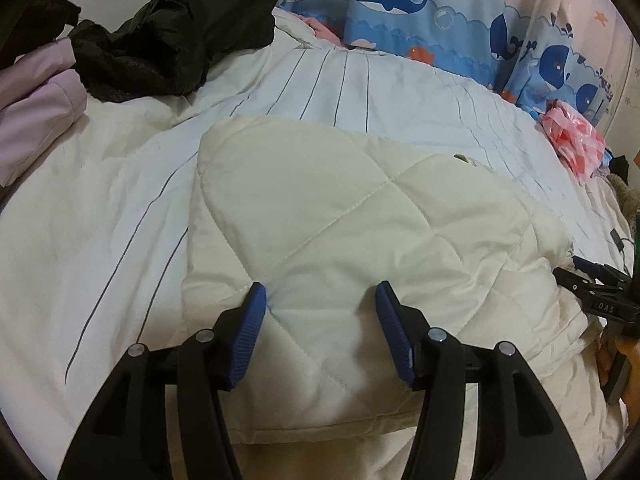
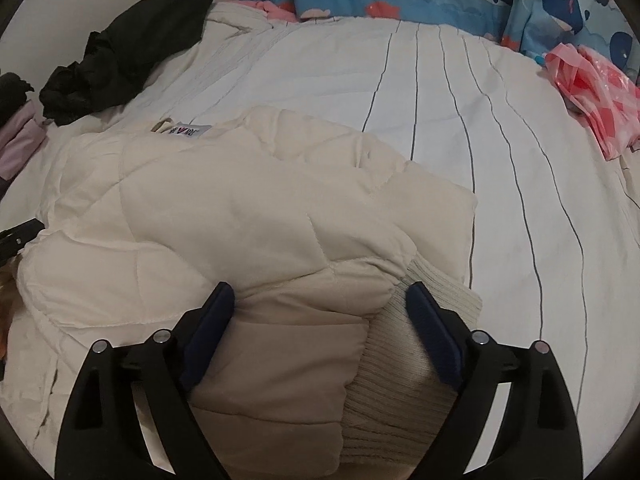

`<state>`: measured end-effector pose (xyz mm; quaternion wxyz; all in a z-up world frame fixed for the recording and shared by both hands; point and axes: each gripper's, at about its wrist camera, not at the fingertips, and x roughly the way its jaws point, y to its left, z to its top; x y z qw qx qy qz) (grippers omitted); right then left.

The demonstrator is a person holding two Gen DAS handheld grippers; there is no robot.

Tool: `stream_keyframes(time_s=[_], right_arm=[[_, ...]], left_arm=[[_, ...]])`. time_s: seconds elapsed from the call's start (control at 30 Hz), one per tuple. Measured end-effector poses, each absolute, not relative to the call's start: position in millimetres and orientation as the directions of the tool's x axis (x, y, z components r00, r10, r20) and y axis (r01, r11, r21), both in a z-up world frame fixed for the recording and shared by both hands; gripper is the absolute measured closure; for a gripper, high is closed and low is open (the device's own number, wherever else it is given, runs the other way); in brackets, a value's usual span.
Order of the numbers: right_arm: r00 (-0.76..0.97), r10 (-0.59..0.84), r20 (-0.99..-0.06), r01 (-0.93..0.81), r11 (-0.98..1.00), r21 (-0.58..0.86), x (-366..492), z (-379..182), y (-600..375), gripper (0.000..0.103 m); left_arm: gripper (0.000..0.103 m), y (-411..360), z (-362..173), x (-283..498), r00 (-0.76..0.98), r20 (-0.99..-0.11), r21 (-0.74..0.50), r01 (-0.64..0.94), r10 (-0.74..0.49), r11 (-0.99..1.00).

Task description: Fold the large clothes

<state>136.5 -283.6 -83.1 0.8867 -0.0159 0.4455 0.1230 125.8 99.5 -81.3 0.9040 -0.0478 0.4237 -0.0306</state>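
Note:
A cream quilted jacket [image 1: 360,232] lies folded on the striped white bed cover [image 1: 120,208]. My left gripper [image 1: 320,288] hovers over its folded part, open, the blue pads clear of the fabric. In the right wrist view the jacket [image 2: 224,216] shows its neck label [image 2: 186,131] at the far side. Its sleeve with a ribbed knit cuff [image 2: 392,344] lies under my right gripper [image 2: 320,292], which is open wide with the pads either side of the sleeve end and not pressing it. The right gripper [image 1: 600,292] also shows at the right edge of the left wrist view.
A black garment [image 1: 172,32] and a folded lilac garment [image 1: 36,112] lie at the far left of the bed. A blue whale-print cloth [image 1: 420,12] hangs along the back. A pink plastic bag [image 2: 592,88] sits at the far right. The bed cover [image 2: 440,120] beyond the jacket is bare.

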Motion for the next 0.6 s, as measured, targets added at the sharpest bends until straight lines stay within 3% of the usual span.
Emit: stream_keyframes(time_s=[0.47, 0.6], right_arm=[[0.615, 0.249, -0.748, -0.231, 0.964, 0.132, 134, -93, -290, 0.014], [0.589, 0.272, -0.761, -0.245, 0.958, 0.153, 136, -89, -291, 0.012]], left_arm=[[0.043, 92, -86, 127, 0.652, -0.756, -0.055, 0.019, -0.054, 0.998], [0.043, 108, -74, 127, 0.600, -0.785, -0.154, 0.056, -0.156, 0.986]])
